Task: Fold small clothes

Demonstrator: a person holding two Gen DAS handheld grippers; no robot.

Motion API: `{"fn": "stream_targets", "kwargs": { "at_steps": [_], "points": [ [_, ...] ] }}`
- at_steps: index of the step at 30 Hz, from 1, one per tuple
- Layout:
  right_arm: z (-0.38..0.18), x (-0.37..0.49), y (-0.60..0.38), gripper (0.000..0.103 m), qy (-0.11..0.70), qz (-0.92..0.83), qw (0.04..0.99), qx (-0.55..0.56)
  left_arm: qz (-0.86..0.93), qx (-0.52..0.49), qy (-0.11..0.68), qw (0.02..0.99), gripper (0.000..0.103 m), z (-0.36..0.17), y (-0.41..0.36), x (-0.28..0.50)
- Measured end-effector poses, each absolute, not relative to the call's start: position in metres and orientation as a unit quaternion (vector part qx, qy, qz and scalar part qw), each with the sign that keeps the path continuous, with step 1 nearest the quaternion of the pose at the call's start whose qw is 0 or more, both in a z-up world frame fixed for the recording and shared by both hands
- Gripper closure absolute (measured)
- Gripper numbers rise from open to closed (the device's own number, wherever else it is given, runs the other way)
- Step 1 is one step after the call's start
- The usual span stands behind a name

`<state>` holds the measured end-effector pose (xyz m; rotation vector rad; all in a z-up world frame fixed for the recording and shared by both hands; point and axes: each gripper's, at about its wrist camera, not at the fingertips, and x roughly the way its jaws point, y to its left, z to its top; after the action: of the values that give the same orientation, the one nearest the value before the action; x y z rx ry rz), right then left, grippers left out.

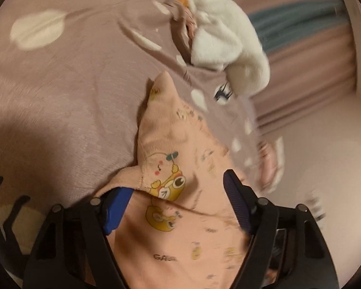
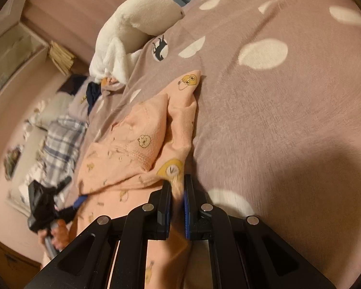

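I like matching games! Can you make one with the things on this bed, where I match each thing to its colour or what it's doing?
Things:
1. bedspread
2. small garment
3. fluffy blanket
4. right hand-held gripper

Descriptions:
A. white and fuzzy, bunched at the bed's edge
B. pinching a fold of cloth
C. mauve with pale spots
D. peach with yellow cartoon animals

Pairs: 1-C, 2-D, 3-A, 4-B
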<state>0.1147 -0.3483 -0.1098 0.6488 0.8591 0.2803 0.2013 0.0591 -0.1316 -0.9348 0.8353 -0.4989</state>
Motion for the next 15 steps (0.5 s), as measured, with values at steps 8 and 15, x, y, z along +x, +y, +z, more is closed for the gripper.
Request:
{"fn": "stream_targets", "kwargs": {
  "at_steps": [8, 15],
  "points": [
    [-0.055, 0.158, -0.281, 0.089, 0.414, 0.197, 0.849, 0.265, -0.242, -0.453, 0.374, 0.772, 0.027, -0.128, 0.067, 0.2],
    [-0.042, 0.158, -0.281, 0.089, 0.427, 0.036, 0.894, 0.132, -0.251, -0.466, 0.373, 0.763, 0.027, -0.13, 0.07, 0.2]
  ]
}}
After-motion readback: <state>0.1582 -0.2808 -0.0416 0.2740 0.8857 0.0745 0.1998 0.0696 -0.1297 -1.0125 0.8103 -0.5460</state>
